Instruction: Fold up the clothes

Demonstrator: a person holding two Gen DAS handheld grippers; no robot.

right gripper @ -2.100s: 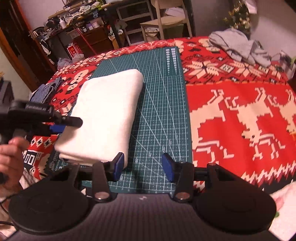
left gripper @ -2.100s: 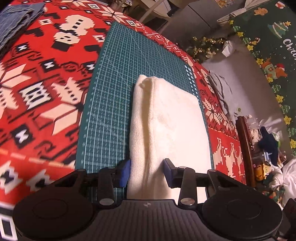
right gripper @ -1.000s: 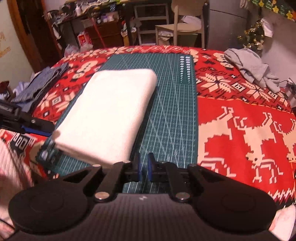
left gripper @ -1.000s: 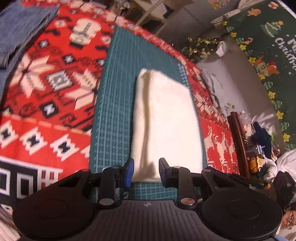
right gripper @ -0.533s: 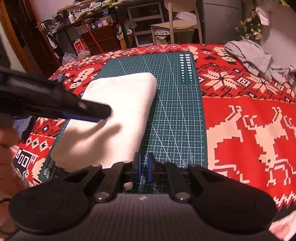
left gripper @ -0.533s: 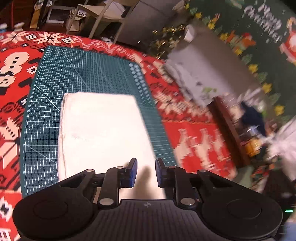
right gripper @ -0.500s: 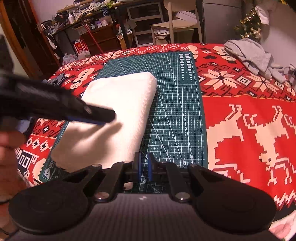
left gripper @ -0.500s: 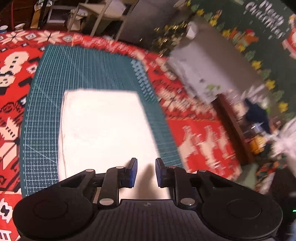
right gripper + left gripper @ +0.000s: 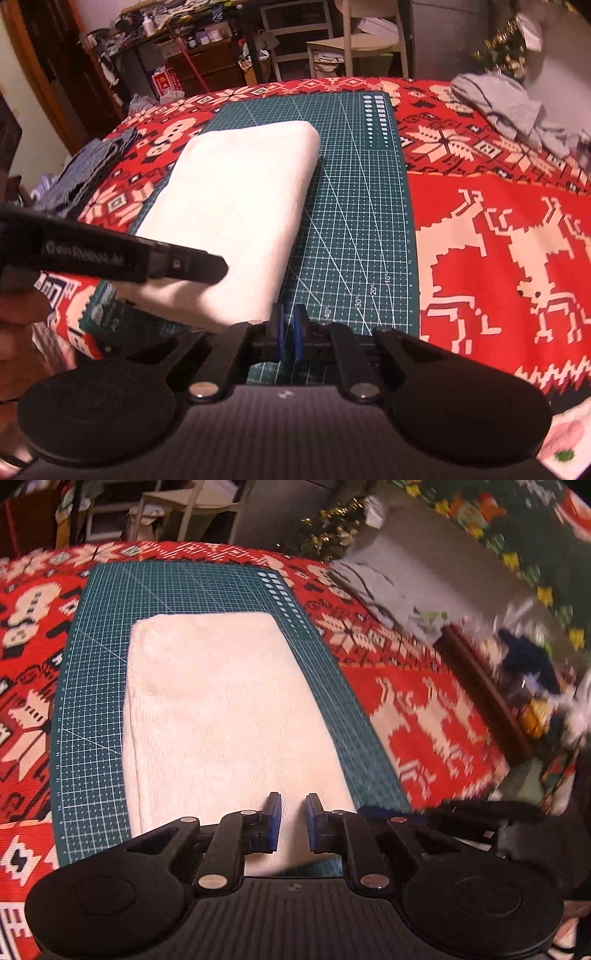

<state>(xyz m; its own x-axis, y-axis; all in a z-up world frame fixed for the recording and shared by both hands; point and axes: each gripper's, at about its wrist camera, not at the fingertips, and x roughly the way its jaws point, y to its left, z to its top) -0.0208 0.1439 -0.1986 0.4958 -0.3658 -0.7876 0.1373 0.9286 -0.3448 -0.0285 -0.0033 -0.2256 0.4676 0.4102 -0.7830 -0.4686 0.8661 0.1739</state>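
The white garment (image 9: pixel 221 716) lies folded square on the mat (image 9: pixel 92 701); left gripper (image 9: pixel 292 821) slightly parted, right gripper (image 9: pixel 289 334) nearly closed, both empty, so any tidying wants light, level touches.

Left gripper (image 9: pixel 291 821): black two-finger tool with blue pads, jaws narrowly parted with a small gap, nothing between them, pointing toward 12 o'clock.
Right gripper (image 9: pixel 289 334): black two-finger tool with blue pads, jaws nearly together with only a thin slit, nothing gripped, pointing toward 12 o'clock.
Left gripper in right wrist view: enters from 9 o'clock, angled toward 3 o'clock.
Person's hand (image 9: pixel 16 314): at 9 o'clock edge, blurred, around the left tool's handle.
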